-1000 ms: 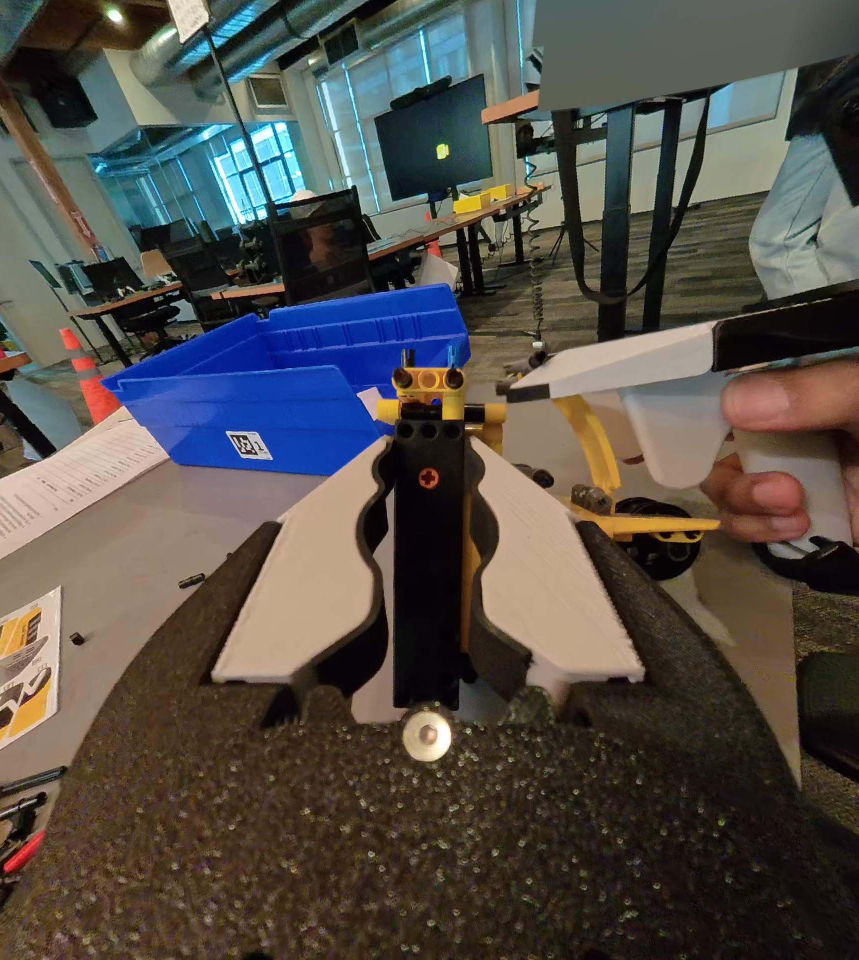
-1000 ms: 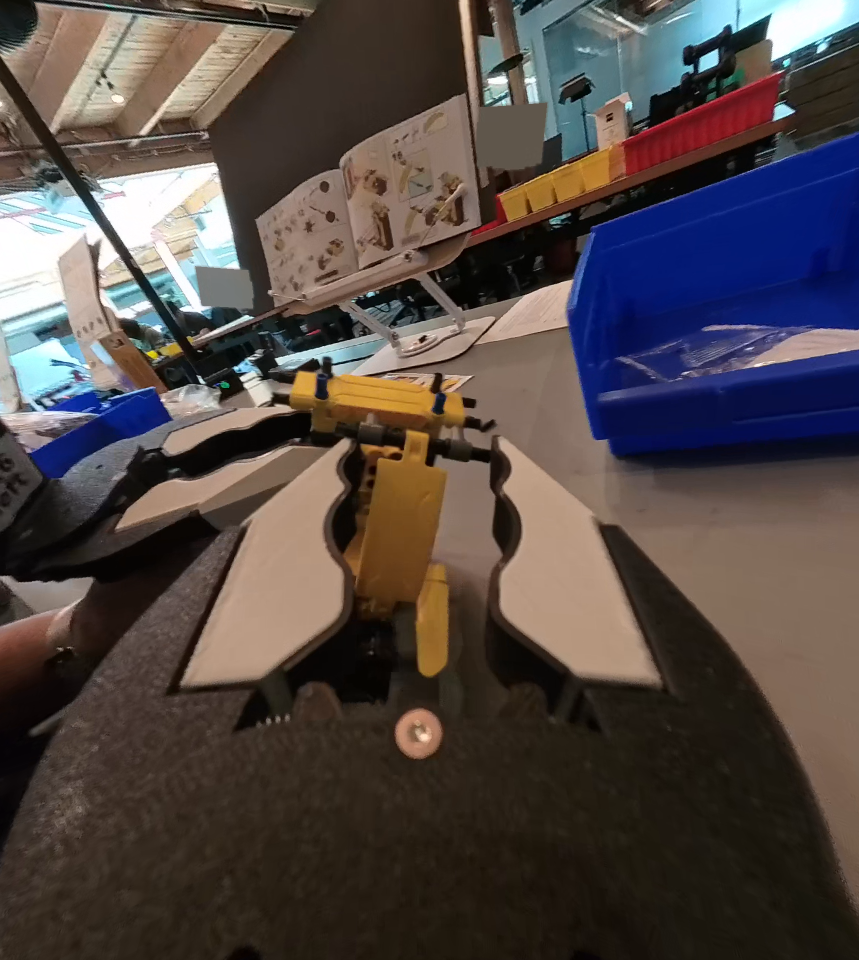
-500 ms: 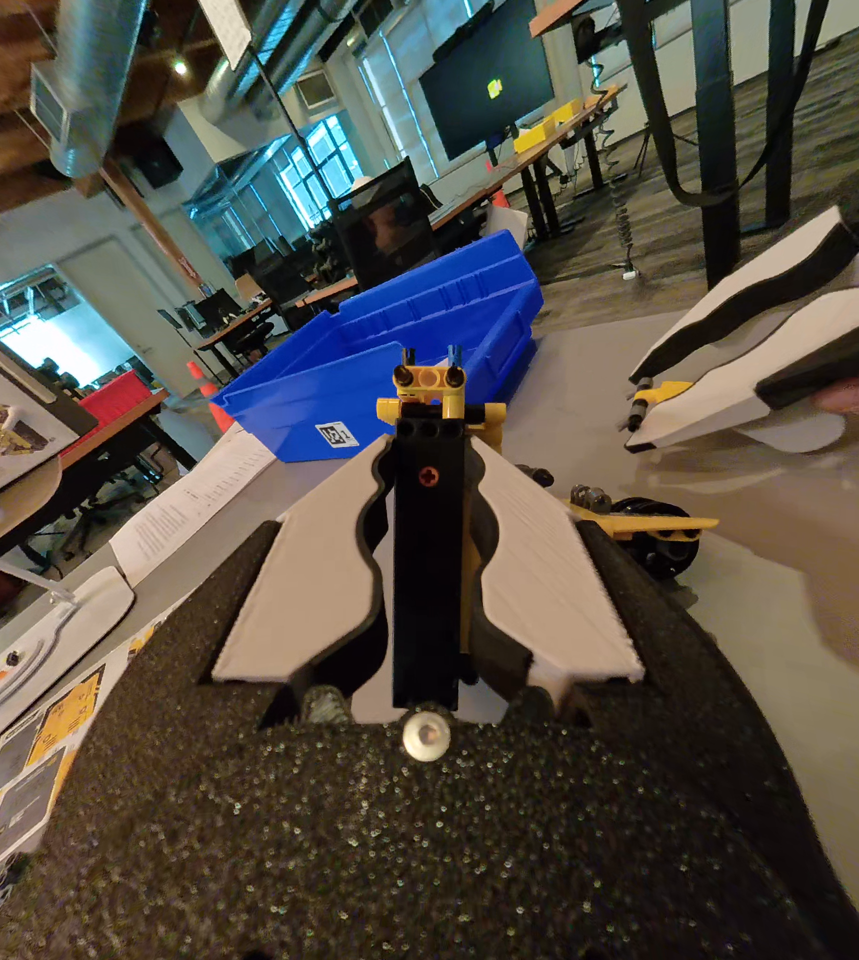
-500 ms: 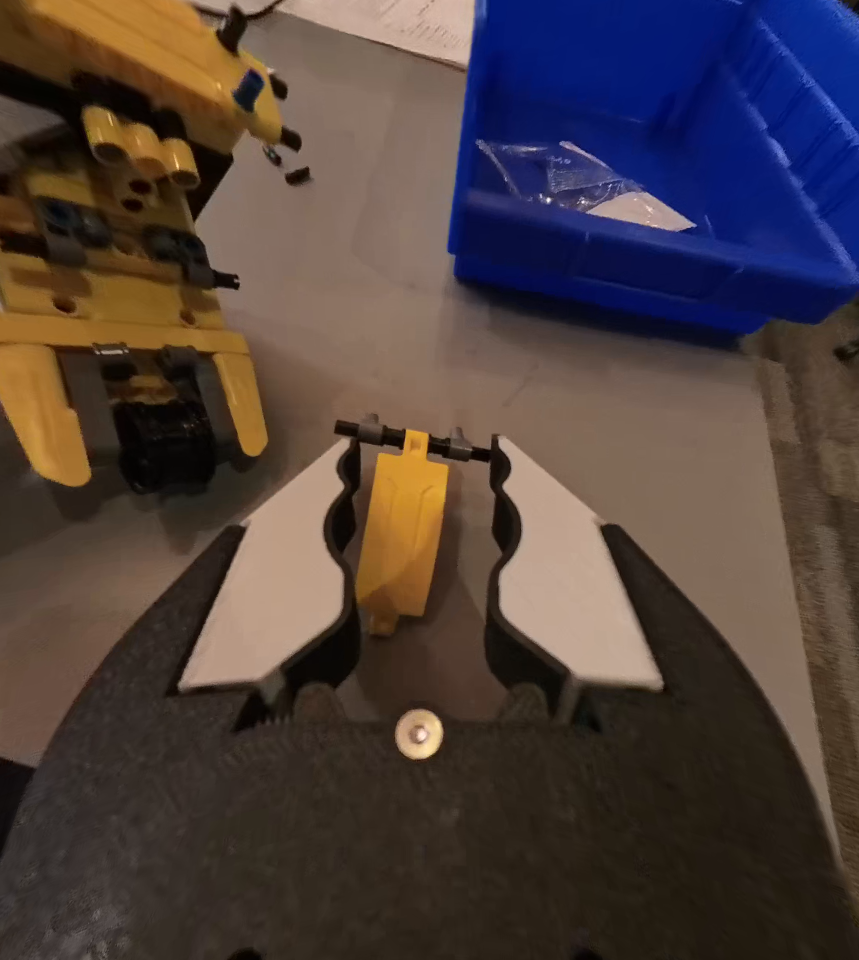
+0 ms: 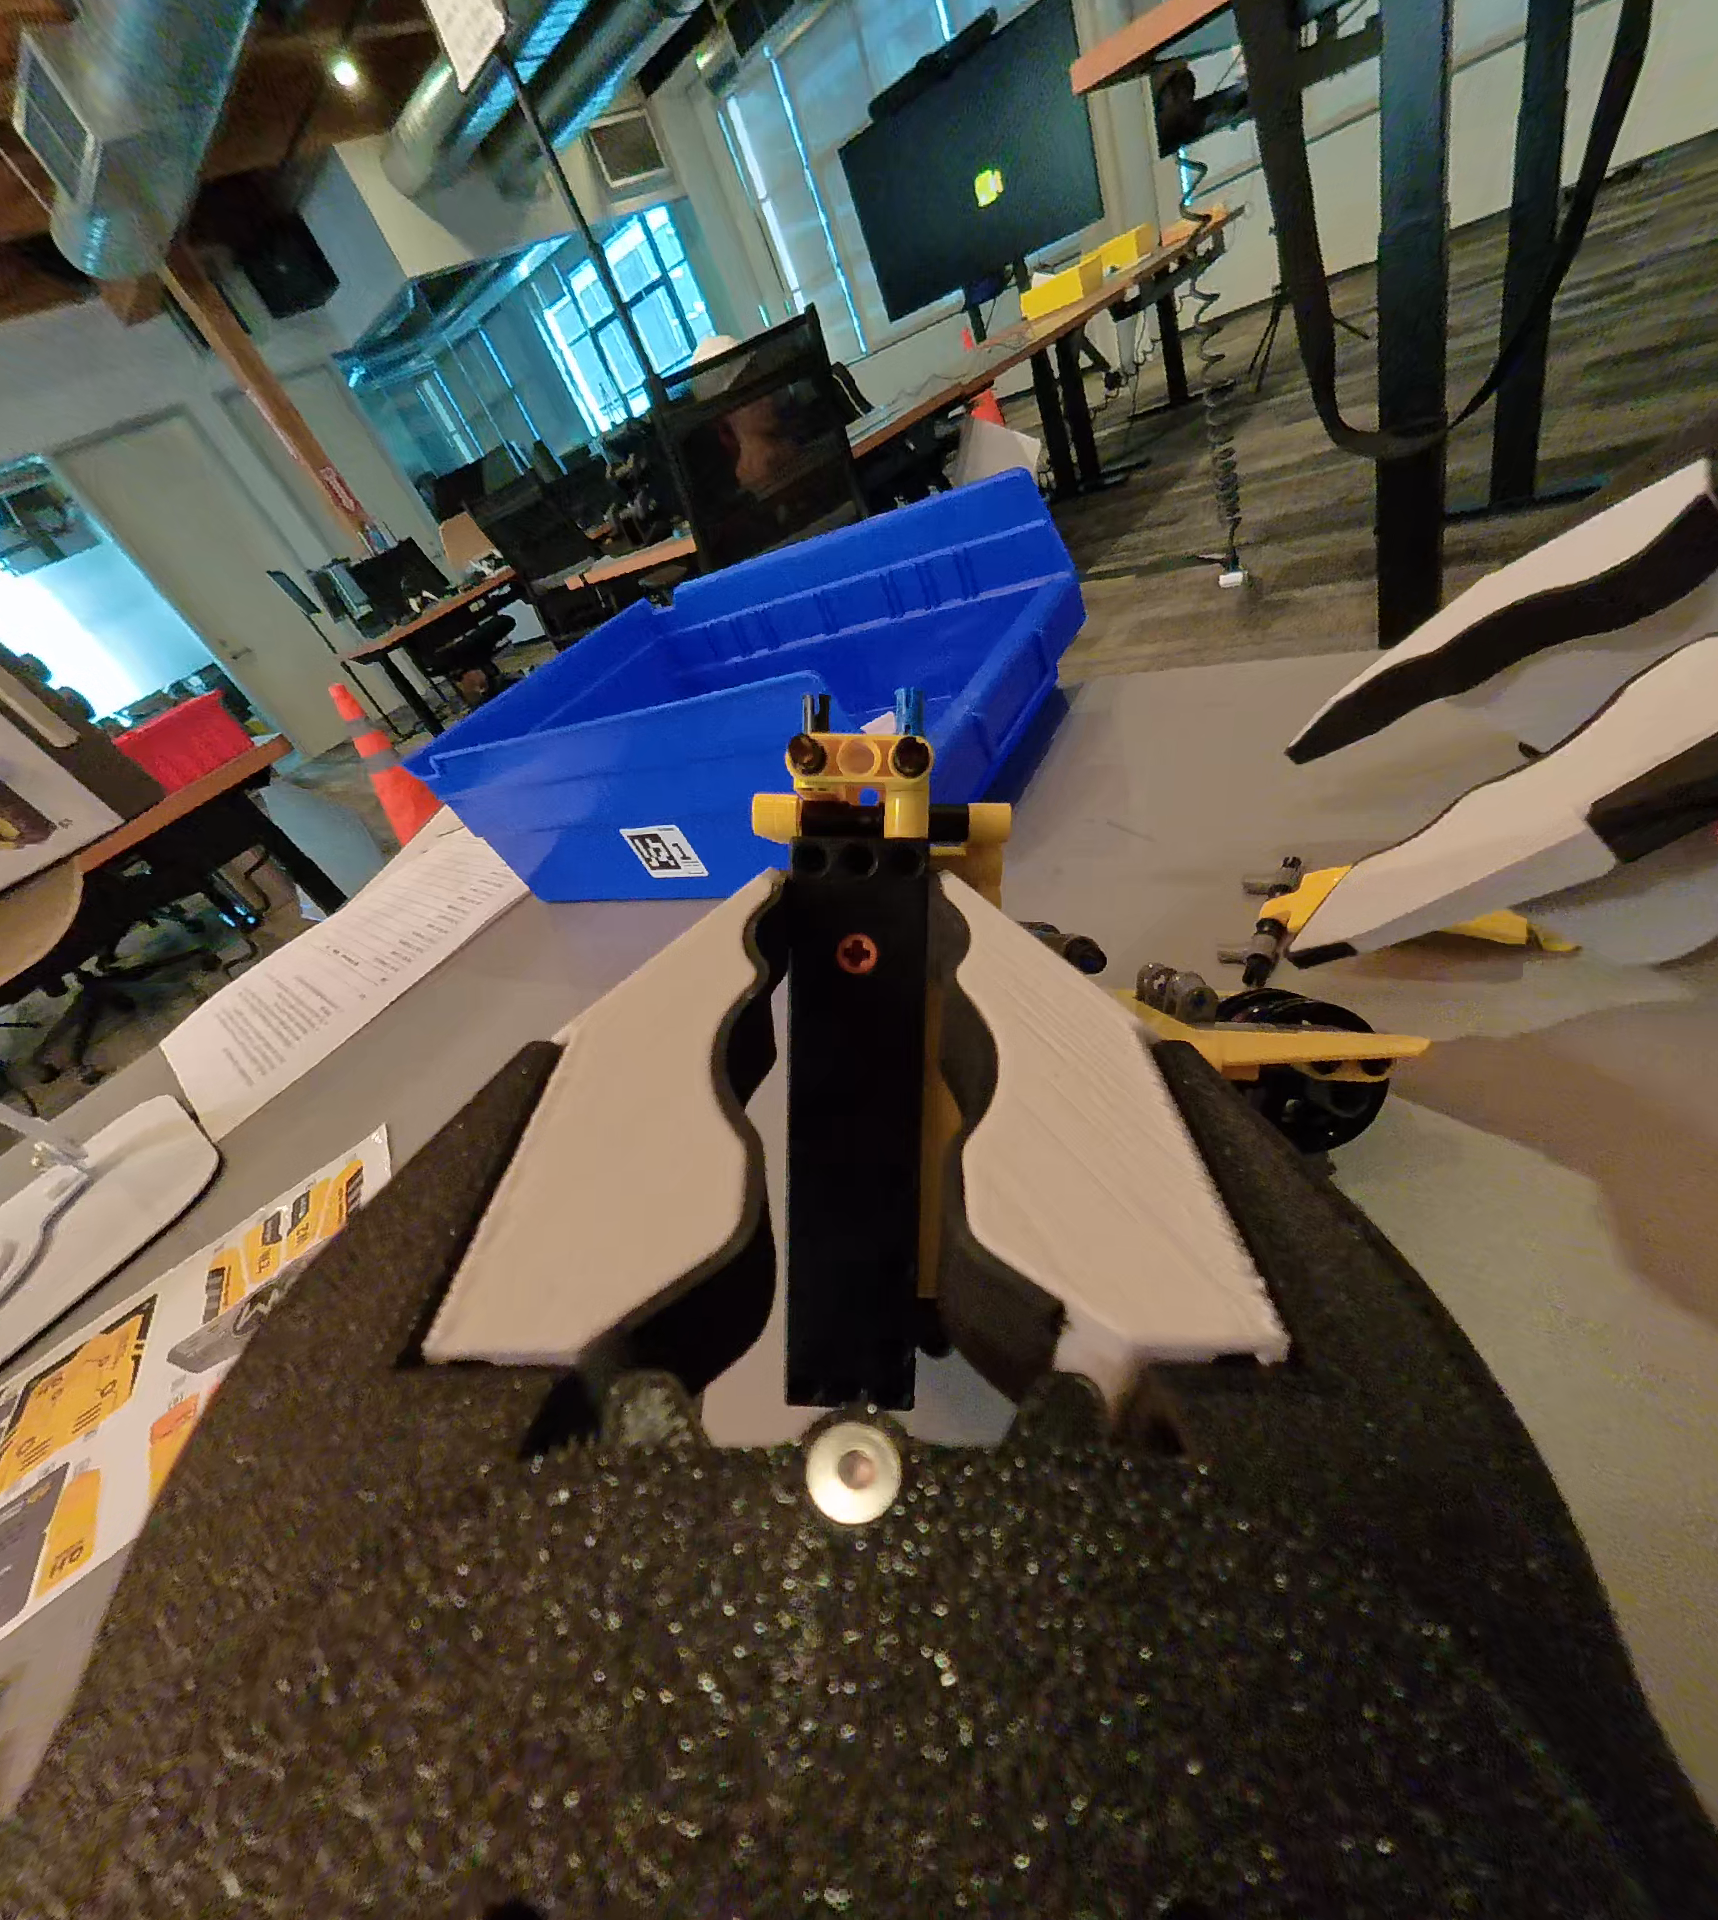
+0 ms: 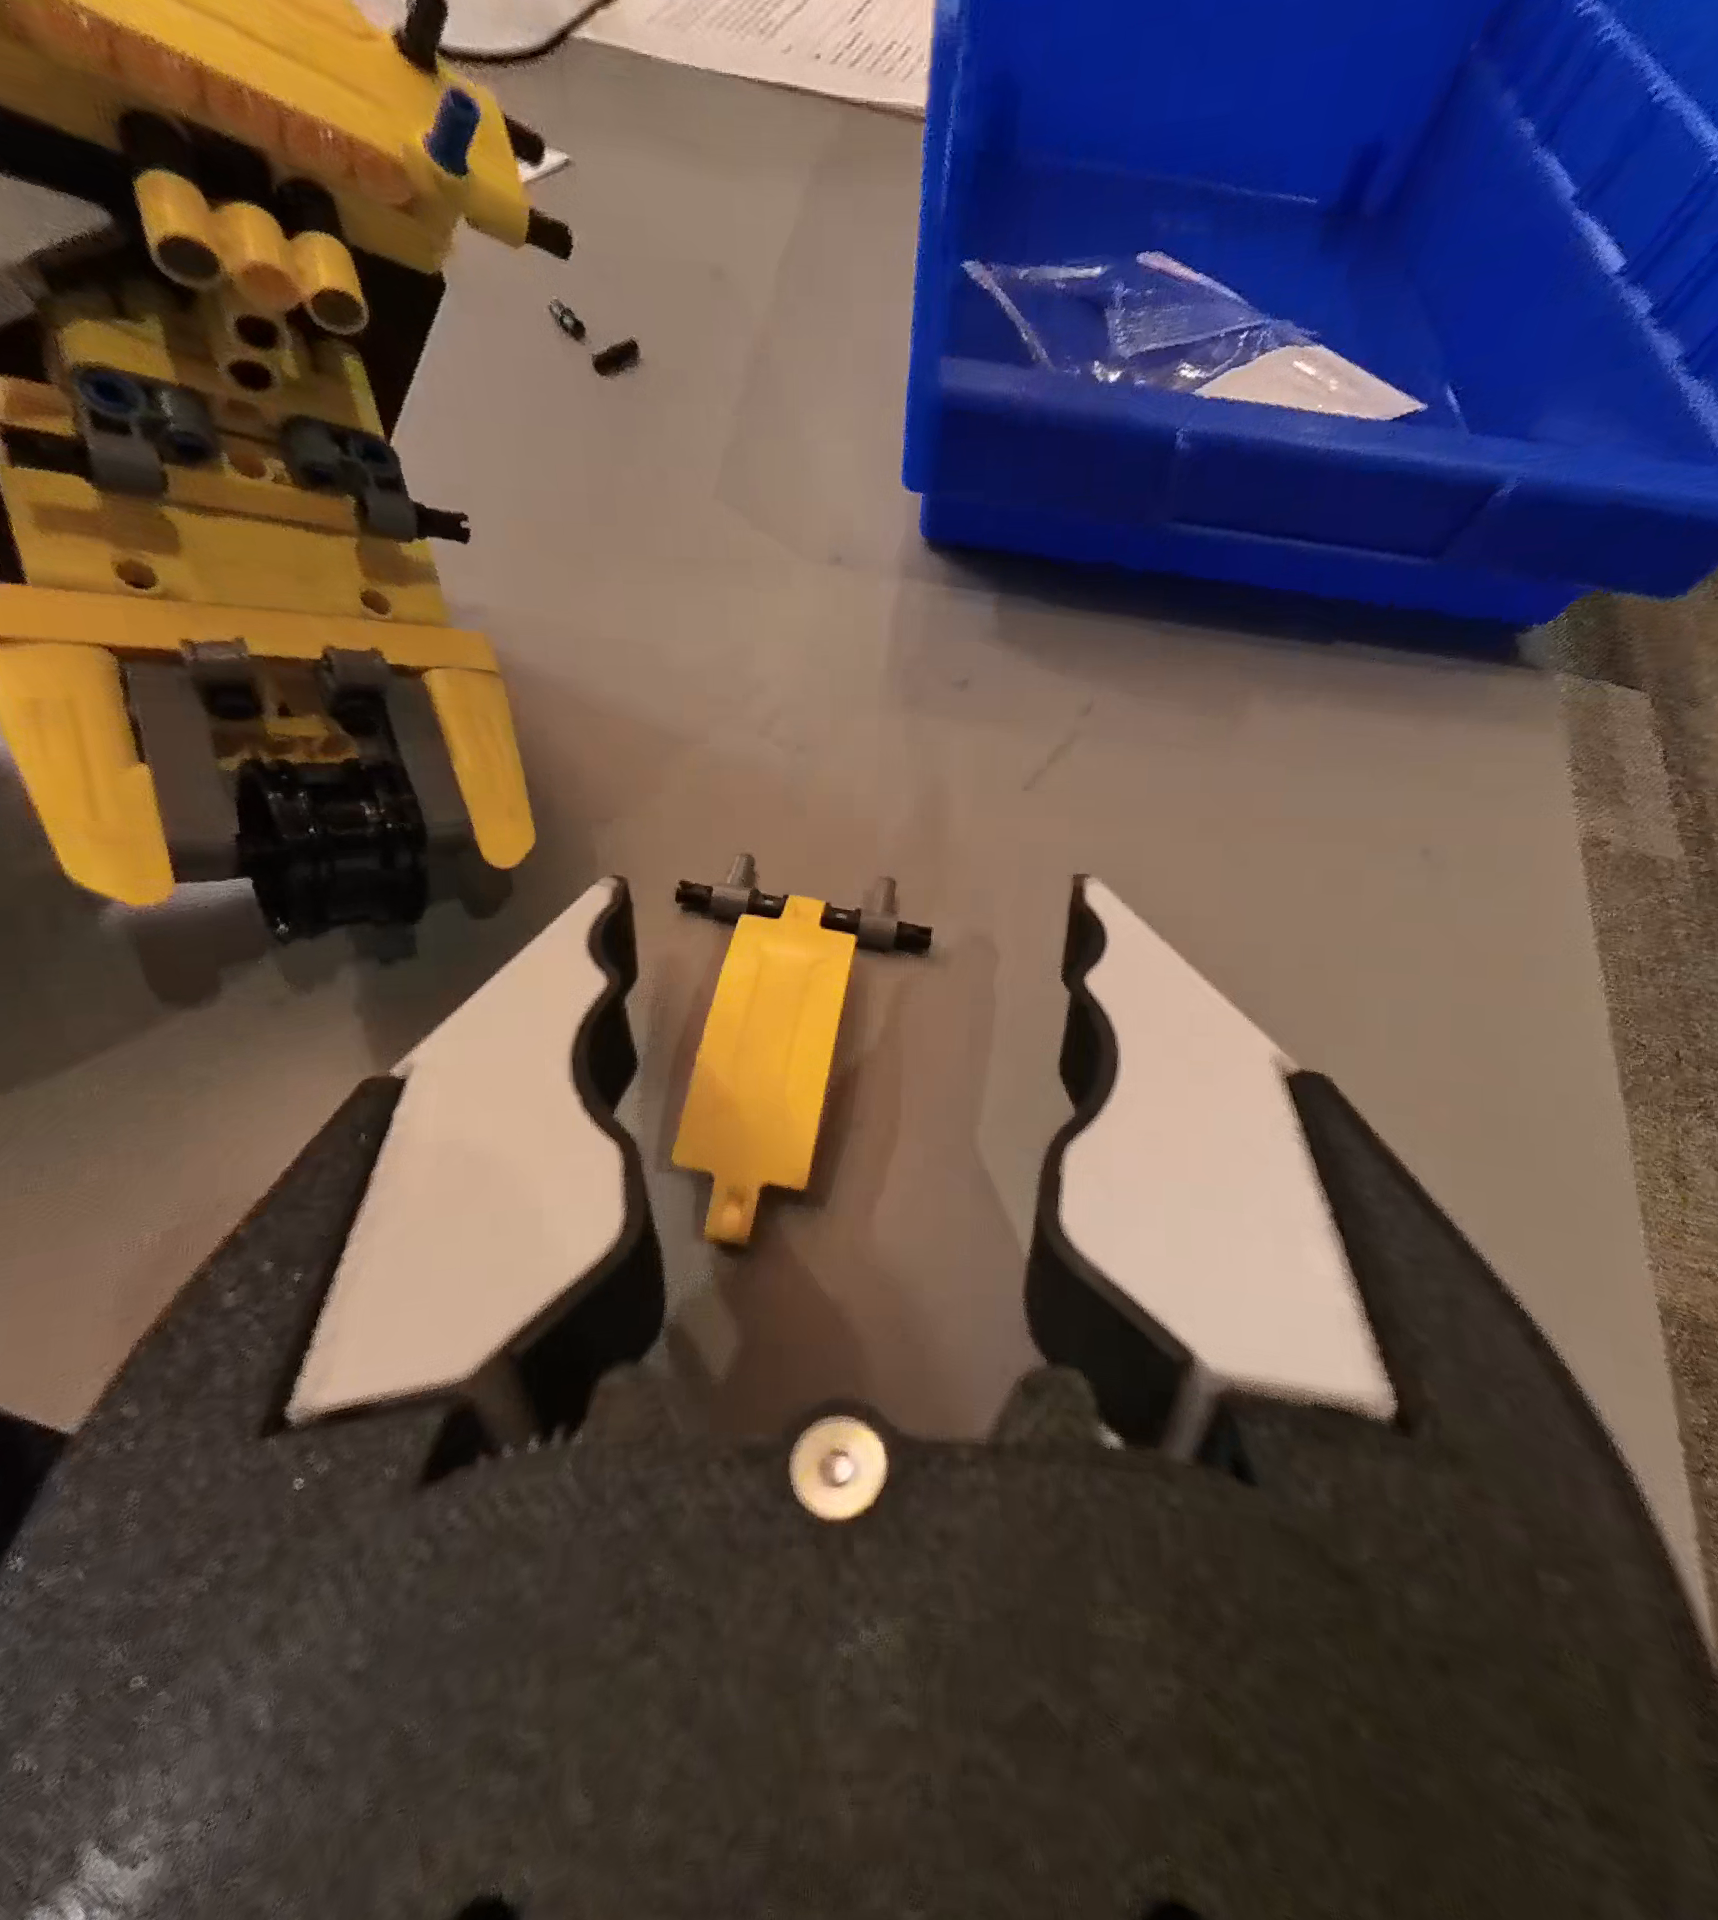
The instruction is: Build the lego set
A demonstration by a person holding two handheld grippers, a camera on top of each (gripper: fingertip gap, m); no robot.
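Observation:
My left gripper (image 5: pixel 860 883) is shut on a black and yellow brick vehicle model (image 5: pixel 855 1122), gripping its black beam; its black wheel (image 5: pixel 1291 1070) pokes out to the right. In the right wrist view the model (image 6: pixel 231 499) hangs at the upper left, just above the grey table (image 6: pixel 730 623). My right gripper (image 6: pixel 847 894) is open. A small yellow panel with grey and black pins (image 6: pixel 767 1070) lies flat on the table between its fingers, touching neither. In the left wrist view the right gripper (image 5: pixel 1291 852) hovers over that panel (image 5: pixel 1291 909).
A blue bin (image 6: pixel 1250 499) holding clear plastic bags (image 6: pixel 1177 332) stands at the back right. Two loose black pins (image 6: pixel 616 358) lie beside the model. The table edge and carpet (image 6: pixel 1717 935) are at the right. A sticker sheet (image 5: pixel 55 1455), a paper (image 5: pixel 346 977) and a booklet stand (image 5: pixel 55 1195) lie left.
My right gripper carried the yellow panel away from the model down to the table, then opened and let it go. My left gripper still holds the model and has tilted.

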